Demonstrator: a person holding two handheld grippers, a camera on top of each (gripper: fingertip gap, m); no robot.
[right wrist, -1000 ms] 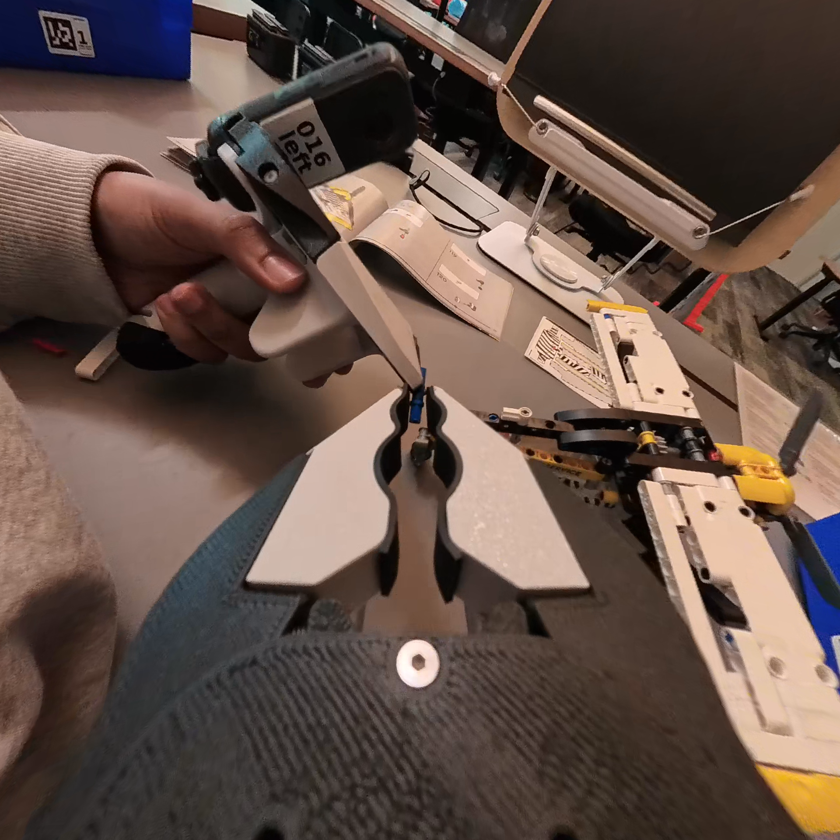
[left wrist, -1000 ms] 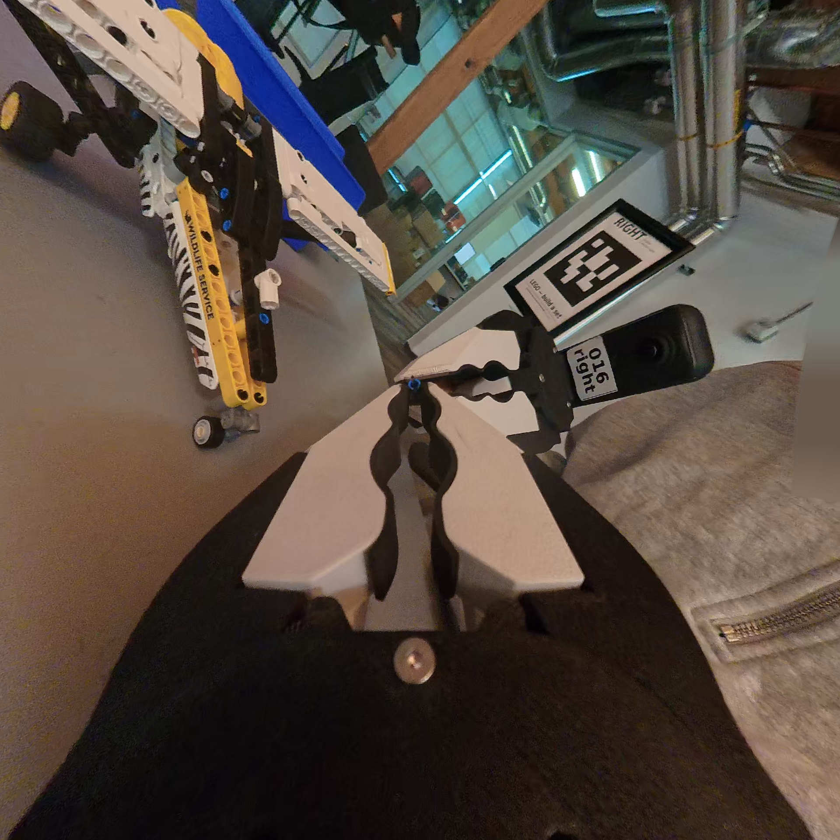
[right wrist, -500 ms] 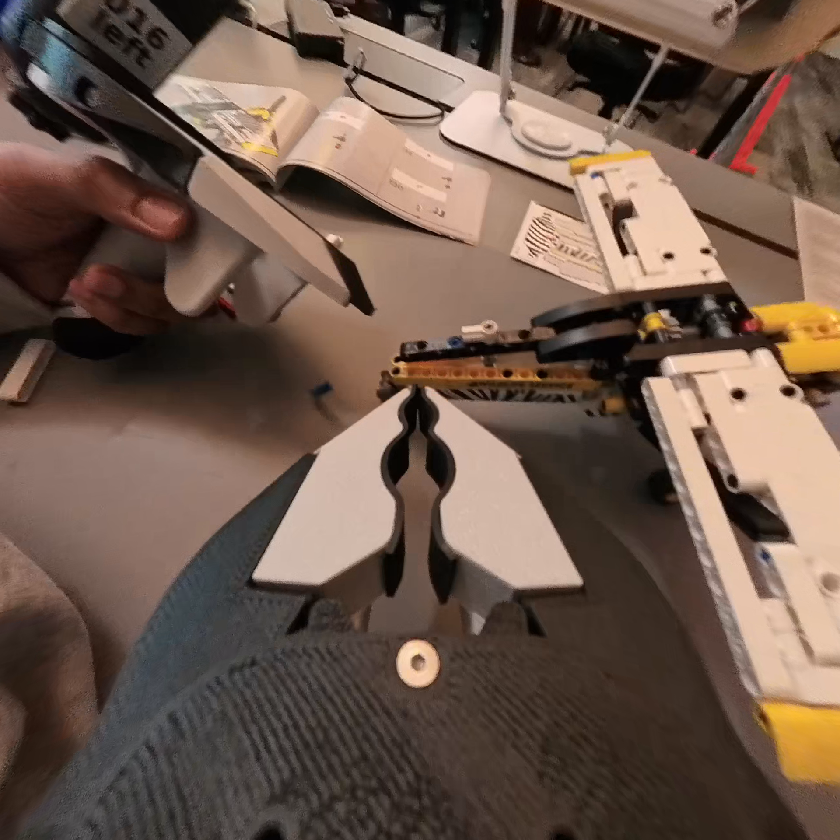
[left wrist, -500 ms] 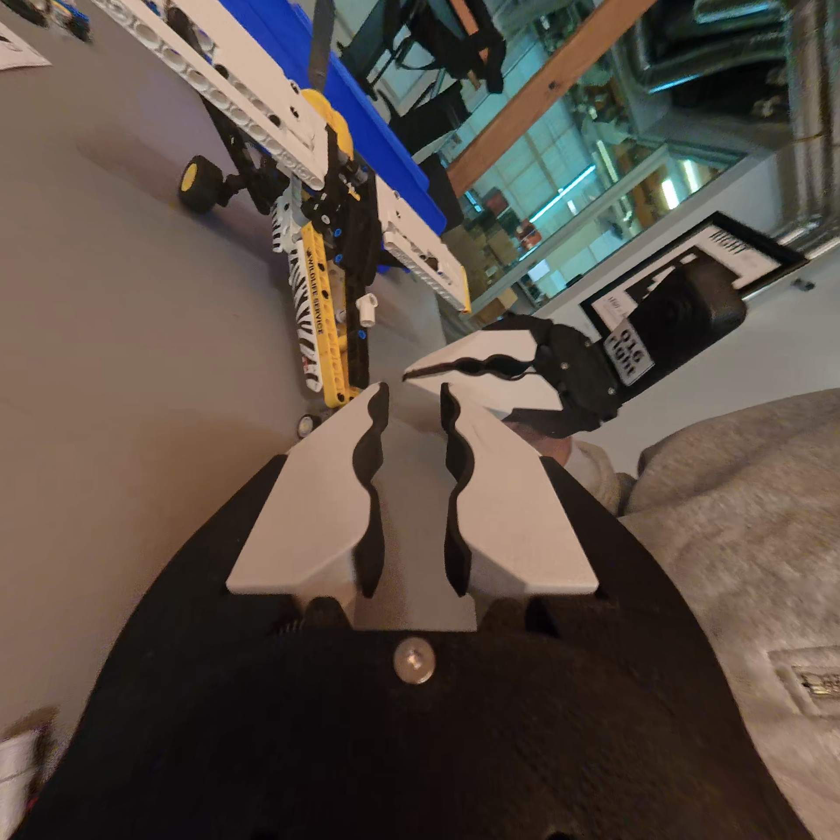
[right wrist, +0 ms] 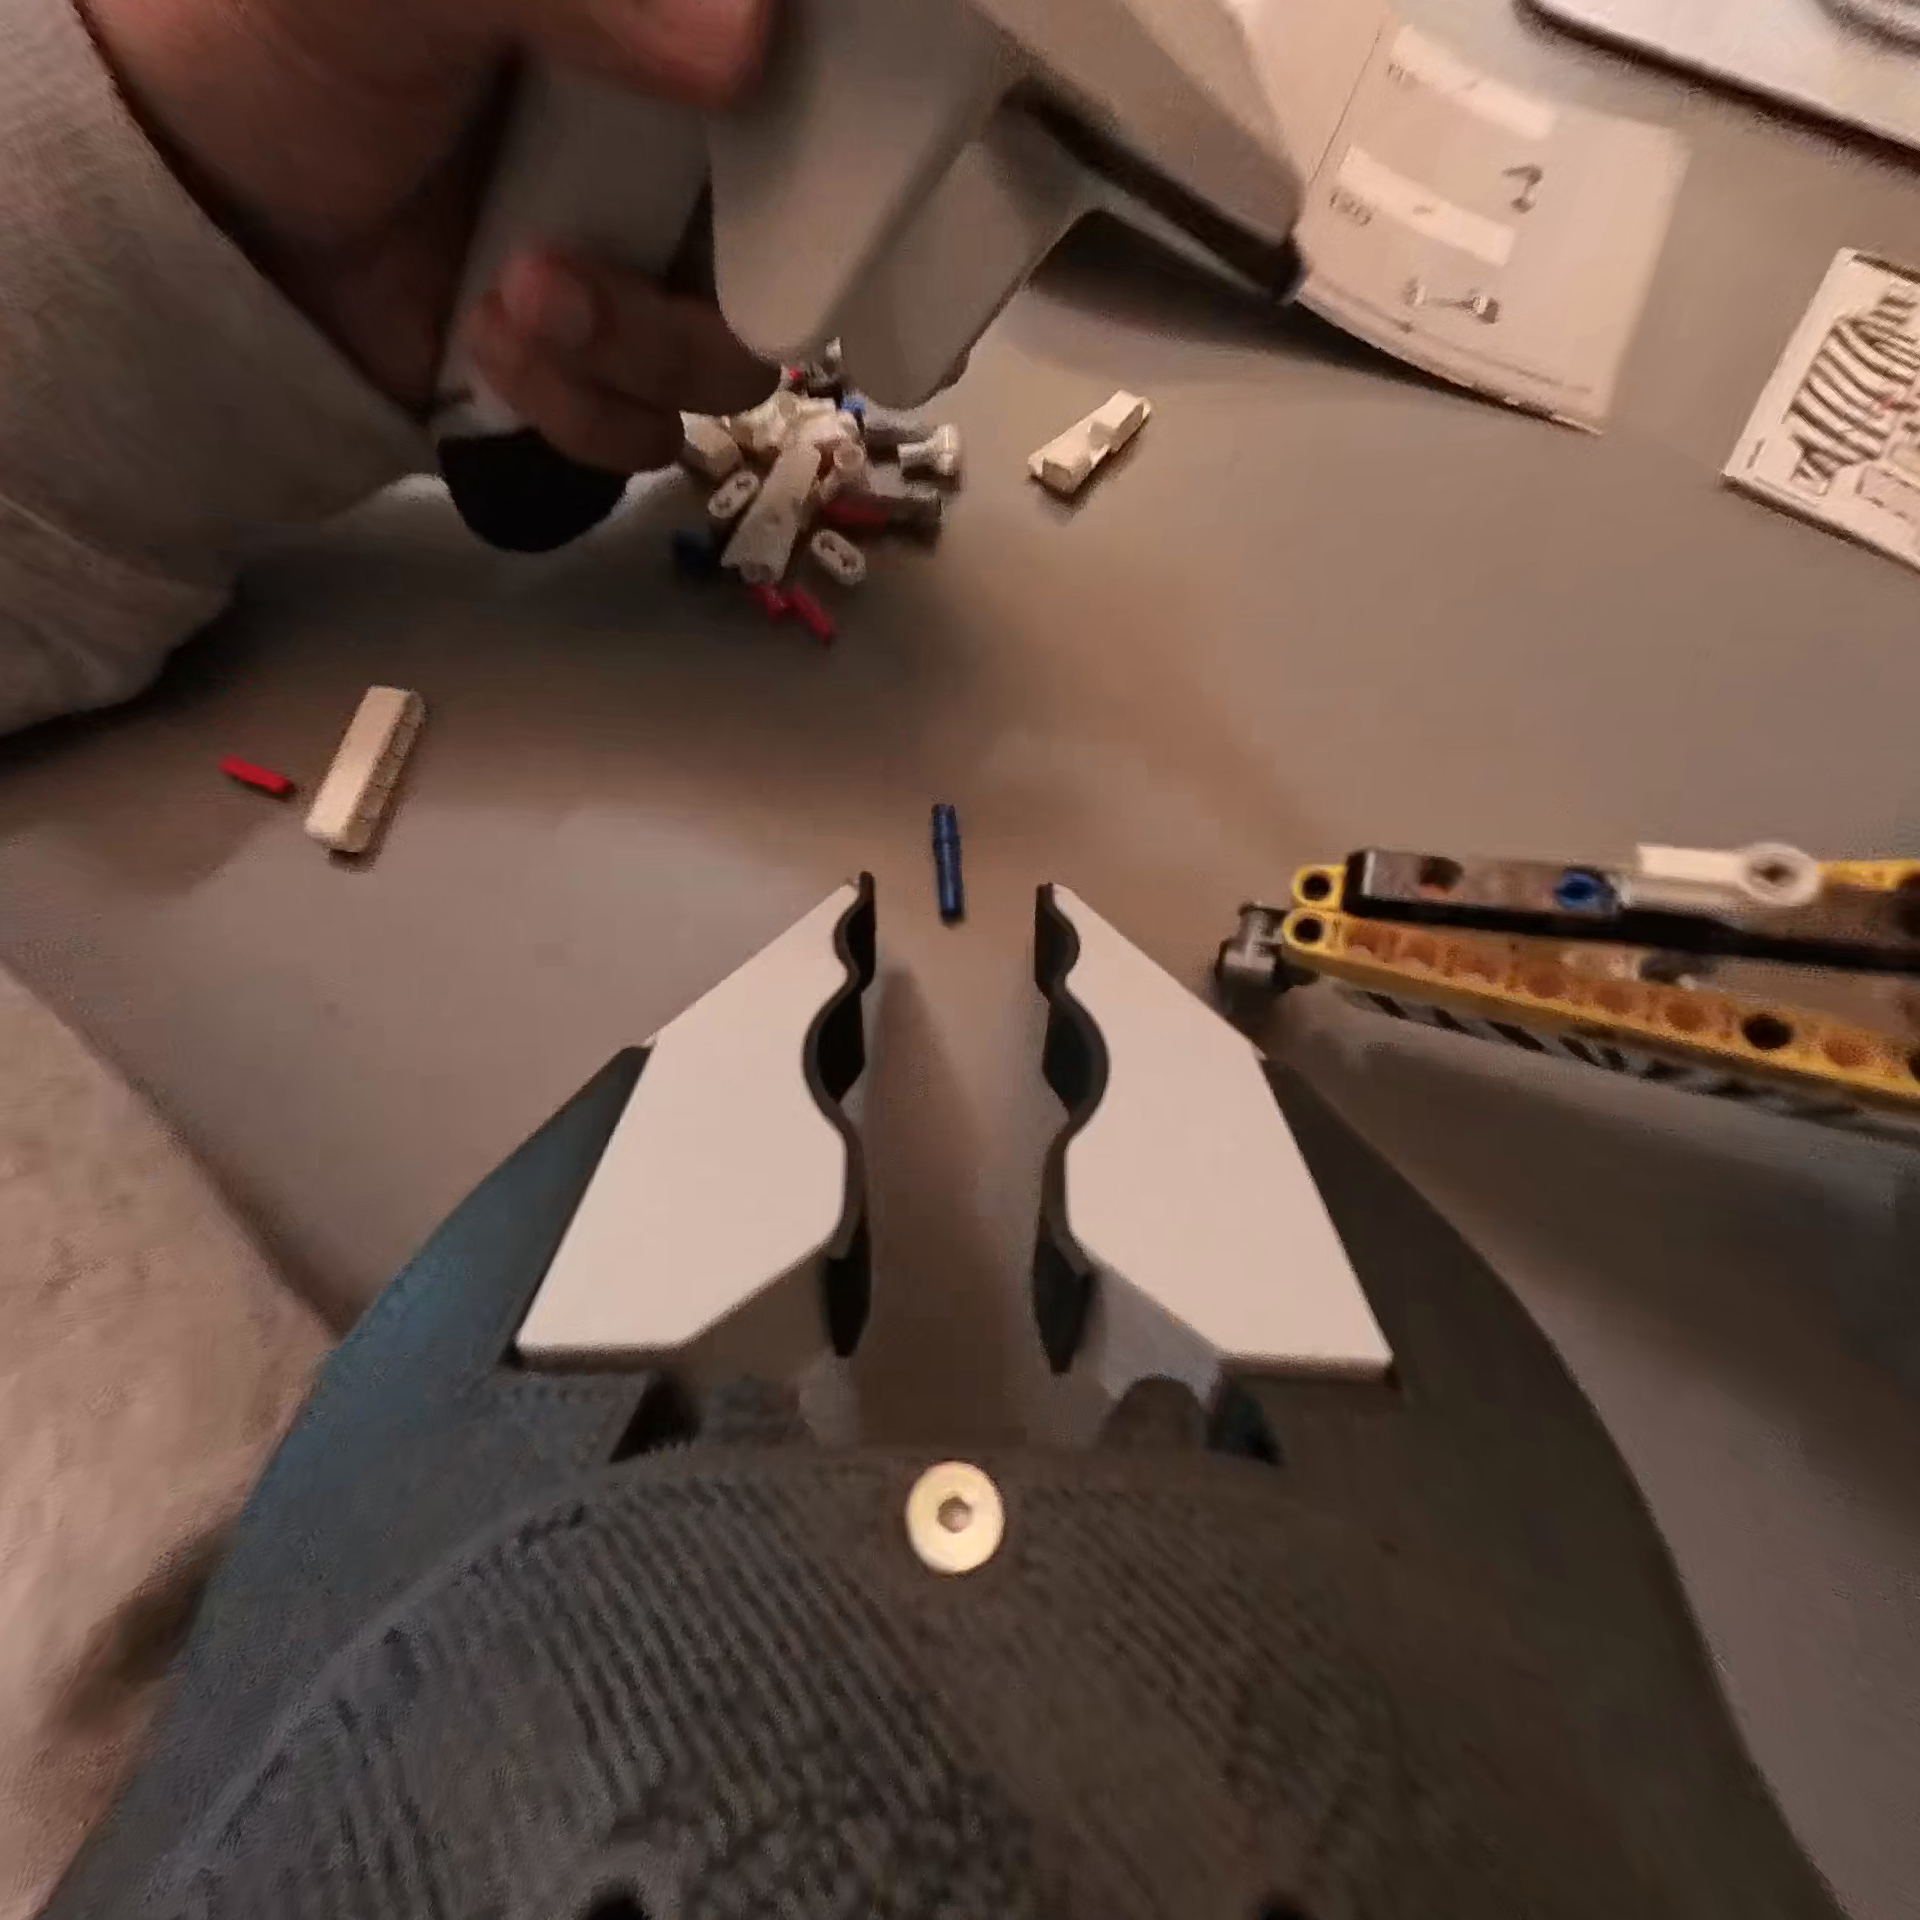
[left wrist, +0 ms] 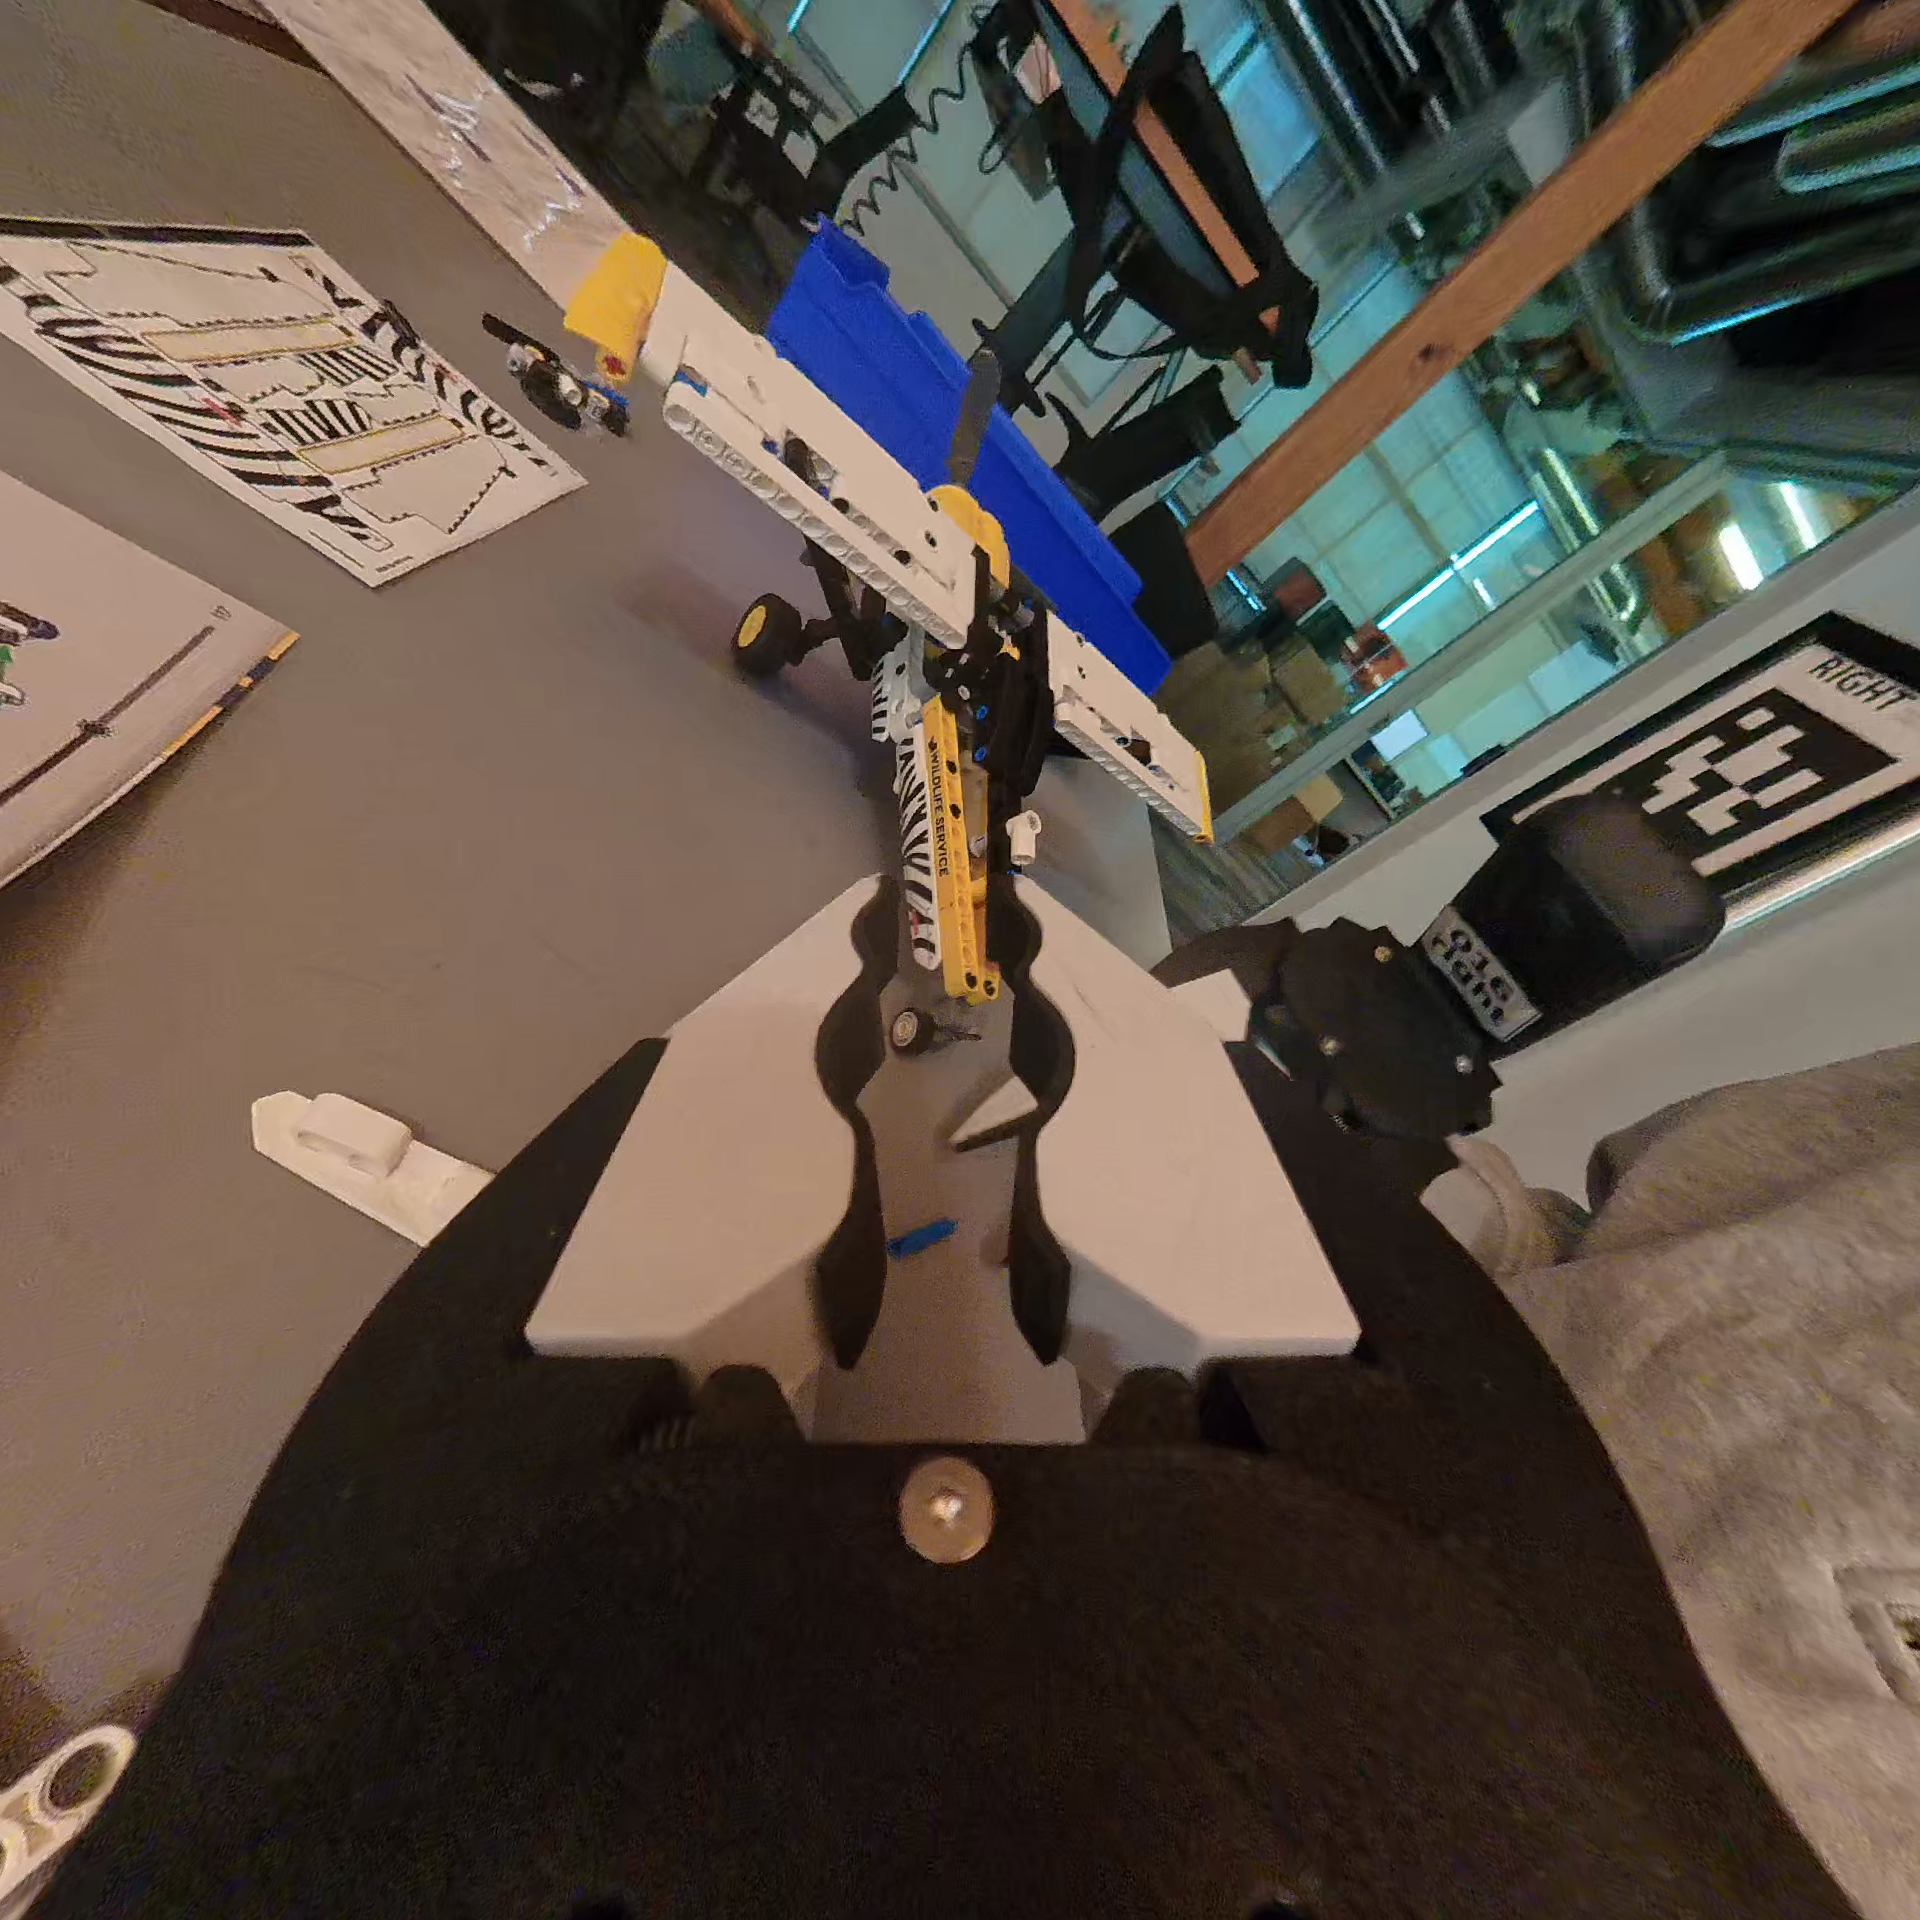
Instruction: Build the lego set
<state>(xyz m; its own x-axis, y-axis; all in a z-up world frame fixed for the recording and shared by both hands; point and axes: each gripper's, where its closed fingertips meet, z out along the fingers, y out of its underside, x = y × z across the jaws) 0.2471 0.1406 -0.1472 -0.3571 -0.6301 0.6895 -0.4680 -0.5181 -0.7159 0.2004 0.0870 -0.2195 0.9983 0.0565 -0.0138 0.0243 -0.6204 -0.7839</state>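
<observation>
Judging from the plane model (left wrist: 940, 665), the build is well advanced but unfinished: white wings, yellow-and-black fuselage beams and a wheel are assembled, standing on the desk (left wrist: 436, 831). Short of the model's tail end, a blue pin (right wrist: 945, 860) lies loose on the desk, just ahead of the right gripper (right wrist: 954, 896), whose fingers stand apart, holding nothing. The left gripper (left wrist: 940, 914) is likewise spread and empty, and a heap of loose parts (right wrist: 810, 488) beyond the pin shows that fitting remains.
</observation>
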